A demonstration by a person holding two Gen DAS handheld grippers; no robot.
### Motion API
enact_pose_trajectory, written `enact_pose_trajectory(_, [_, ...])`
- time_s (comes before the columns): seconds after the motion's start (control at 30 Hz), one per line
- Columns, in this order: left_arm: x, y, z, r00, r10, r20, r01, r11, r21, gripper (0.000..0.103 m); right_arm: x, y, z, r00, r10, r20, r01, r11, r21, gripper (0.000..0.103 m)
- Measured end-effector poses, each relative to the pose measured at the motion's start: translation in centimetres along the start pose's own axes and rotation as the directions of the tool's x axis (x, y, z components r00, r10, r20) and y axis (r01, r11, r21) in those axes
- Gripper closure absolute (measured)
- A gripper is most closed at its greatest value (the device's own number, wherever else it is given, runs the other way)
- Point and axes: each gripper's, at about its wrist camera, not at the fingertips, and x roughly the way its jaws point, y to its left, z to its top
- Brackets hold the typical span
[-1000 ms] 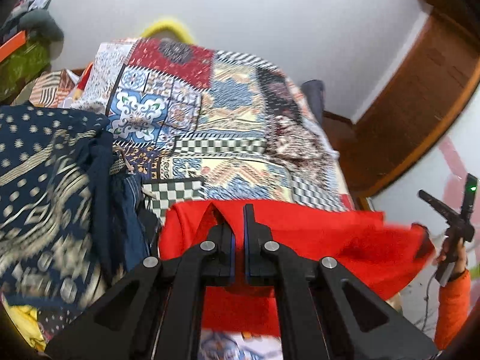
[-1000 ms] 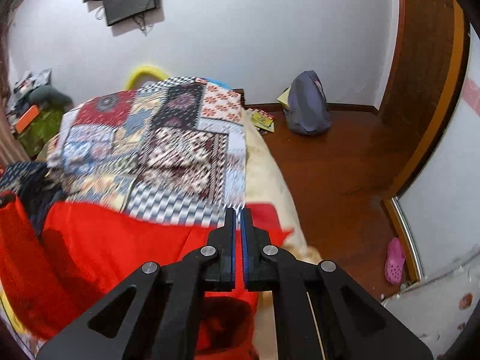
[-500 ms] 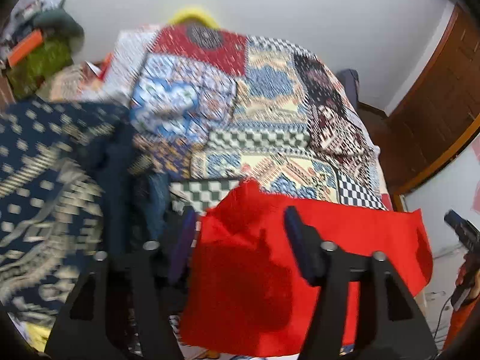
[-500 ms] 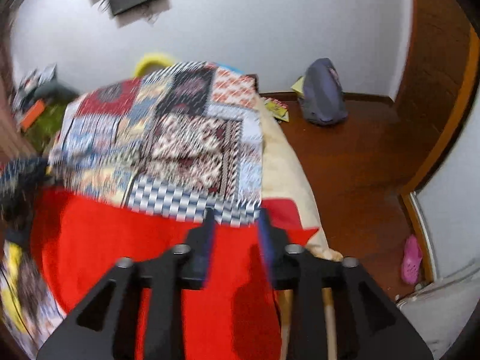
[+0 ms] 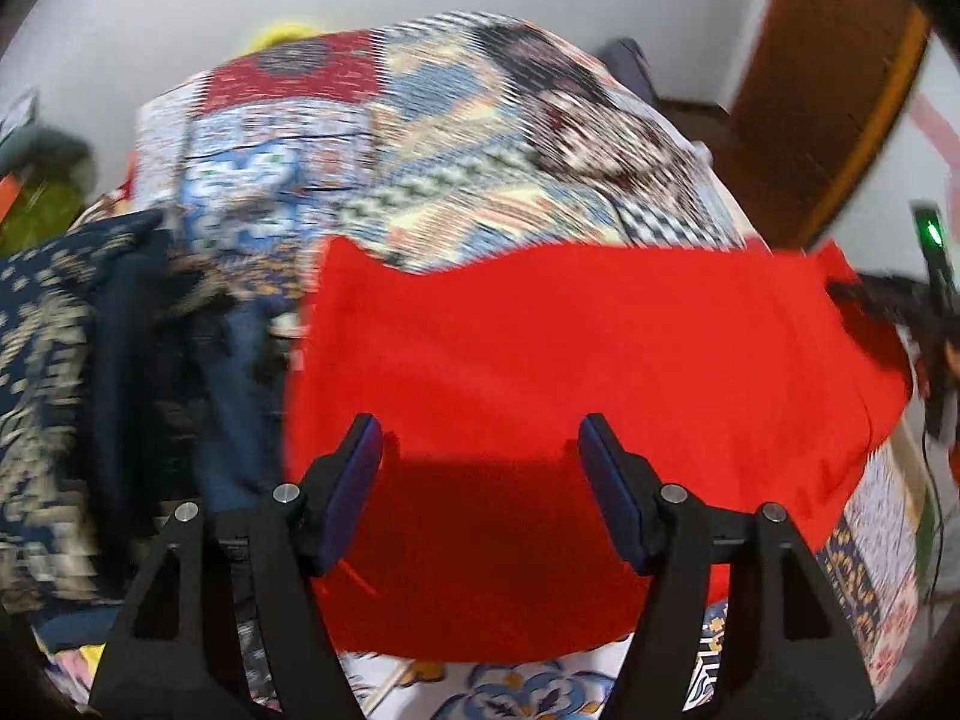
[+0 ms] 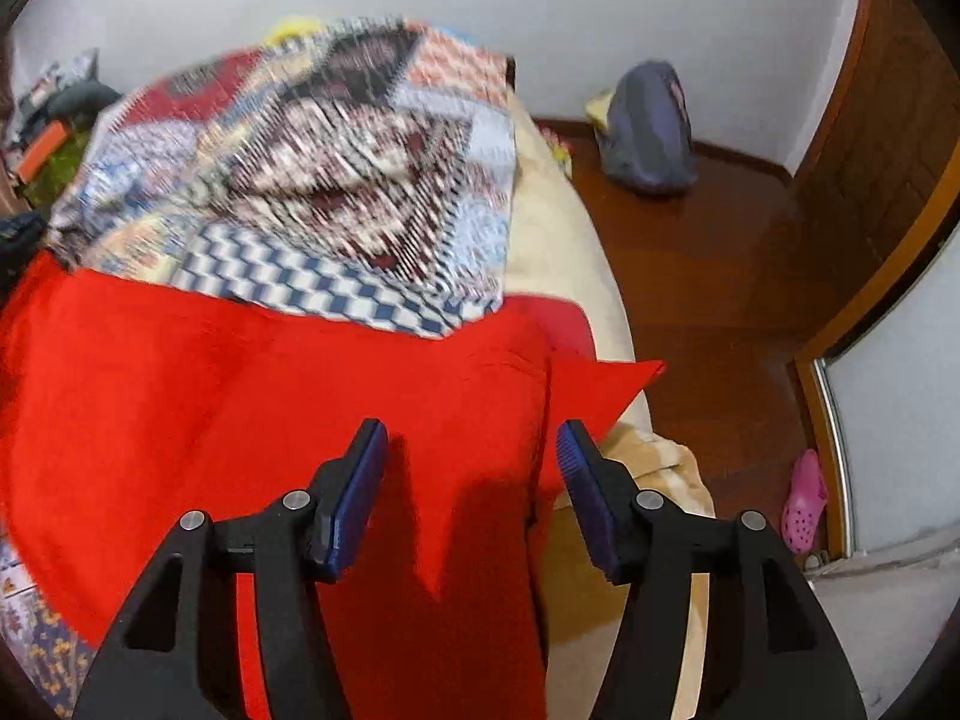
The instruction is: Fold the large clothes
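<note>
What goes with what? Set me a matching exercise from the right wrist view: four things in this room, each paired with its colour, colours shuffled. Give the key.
Things
1. plain garment
2. backpack
3. clog
4. bedspread

Colours
a. pink
b. many-coloured patchwork
c. red
d. grey-blue

Pairs: 1-c, 2-d, 3-a, 4-b
</note>
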Motion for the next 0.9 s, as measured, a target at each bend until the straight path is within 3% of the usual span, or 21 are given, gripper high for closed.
enact_pose_trajectory(0.1, [1.8,-1.8,-0.1,1.0,0.003,-0.019,-0.003,0.999,0.044,0.036,1.3,-0.9,0.1,0.997,0.067,-0.036,-0.065,0.996,0.064,0.092])
enact_pose_trajectory(0.2, [2.8,-2.8,-0.1,1.0,0.017,-0.018,-0.016,0.998,0.066,0.036,-0.3,-0.9,0.4,0.997,0.07,0.025,-0.071,0.996,0.06,0.097])
enact_pose_trajectory(0.37, [3.0,-3.1,0.6,1.0,0.014,0.007,-0.014,0.998,0.056,0.036,-4.7,-0.5,2.7,0.989,0.04,0.144,-0.039,0.999,-0.009,0.098])
enact_pose_trajectory(0.47, [3.8,-2.8,0.7,1.0,0.028,0.0,-0.028,0.999,0.035,0.036,-4.5,-0.6,3.7,0.989,-0.011,0.15,0.015,1.0,-0.026,0.097])
enact_pose_trajectory(0.63, [5.3,-1.9,0.1,1.0,0.01,-0.009,-0.01,1.0,-0.025,0.032,1.2,-1.6,2.8,1.0,-0.029,0.002,0.029,0.998,0.06,0.096])
enact_pose_trajectory(0.67, [5.3,-1.8,0.1,1.0,0.009,-0.001,-0.009,0.999,-0.032,0.031,1.8,-1.5,2.3,0.998,-0.056,-0.02,0.057,0.996,0.063,0.089])
enact_pose_trajectory(0.77, [5.3,-1.7,-0.1,1.0,0.005,0.005,-0.005,0.999,-0.036,0.03,1.0,-0.5,1.1,0.995,-0.101,-0.016,0.102,0.993,0.054,0.079])
enact_pose_trajectory(0.9, [4.5,-2.2,-0.5,1.0,0.021,0.006,-0.021,0.999,-0.032,0.031,-2.8,2.2,0.6,0.997,-0.047,0.059,0.046,0.999,0.023,0.062])
